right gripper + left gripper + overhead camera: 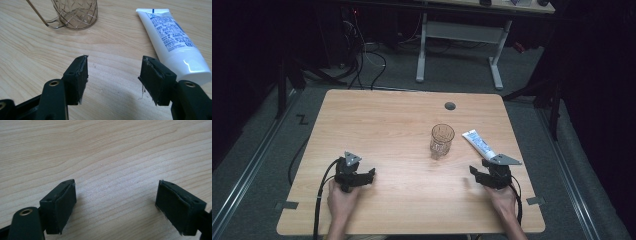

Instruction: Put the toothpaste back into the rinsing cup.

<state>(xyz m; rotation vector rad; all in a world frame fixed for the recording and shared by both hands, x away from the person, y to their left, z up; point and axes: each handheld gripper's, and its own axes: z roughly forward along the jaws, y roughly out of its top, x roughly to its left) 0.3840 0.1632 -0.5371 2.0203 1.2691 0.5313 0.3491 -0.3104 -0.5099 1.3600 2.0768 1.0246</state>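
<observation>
Tongs left (116, 202) and right (113, 80) gape wide and empty, right beside toothpaste tube (172, 40), near glass (75, 12)

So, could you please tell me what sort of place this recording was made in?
Probably a lab or workshop set up for recording. A bare wooden table stands on grey carpet, cables trail across the floor behind it, and a height-adjustable desk frame stands farther back in a dark room.

We see a light wooden table (377, 130), a round grey cable hole (450, 106) near its far edge, grey carpet (262, 145) around it, a white desk frame (459, 32) beyond, tangled cables (362, 55) far left, a floor rail (242, 176) at left
</observation>
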